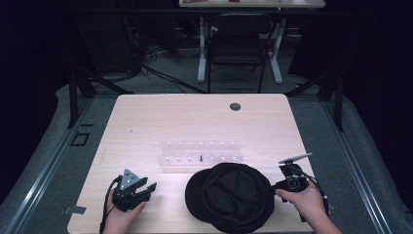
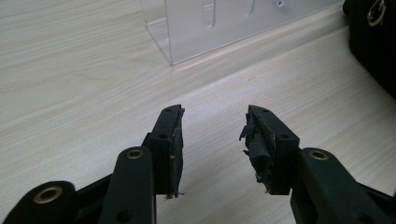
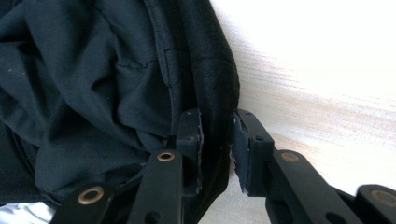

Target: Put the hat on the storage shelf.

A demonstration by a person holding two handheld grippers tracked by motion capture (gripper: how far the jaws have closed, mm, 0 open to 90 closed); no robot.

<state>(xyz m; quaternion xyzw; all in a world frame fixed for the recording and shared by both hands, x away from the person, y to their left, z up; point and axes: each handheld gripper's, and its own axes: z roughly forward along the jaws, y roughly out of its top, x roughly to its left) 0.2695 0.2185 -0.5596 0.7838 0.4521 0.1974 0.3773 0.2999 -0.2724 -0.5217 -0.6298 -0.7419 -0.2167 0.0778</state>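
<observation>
Right gripper (image 1: 271, 190): mine, low at the right edge of the table, held in my right hand (image 1: 306, 201). Seen along its own jaws (image 3: 215, 140), the rim of the black hat passes between the two pads. The pads sit close on either side of the fabric, but I cannot tell whether they press on it.

Black hat (image 1: 229, 197): it lies on the near part of the table, between my two hands, its right rim at my right gripper. From above it shows as a round, rumpled dark shape. In the right gripper view the cloth is creased and folded, with a stitched band along the edge.

Left gripper (image 1: 135, 187): mine, at the near left of the table in my left hand (image 1: 122, 217), well apart from the hat. Its jaws (image 2: 215, 135) stand apart with bare wood between them; nothing is held.

Table (image 1: 146, 122): pale wood grain.

Clear rack (image 1: 200, 152): a see-through plastic holder just beyond the hat, mid-table, with a row of small pegs. One corner of it shows ahead of my left gripper (image 2: 196, 28).

Dark round hole (image 1: 235, 106): near the far edge of the table.

Chair (image 1: 237, 48): on the floor beyond the table.
</observation>
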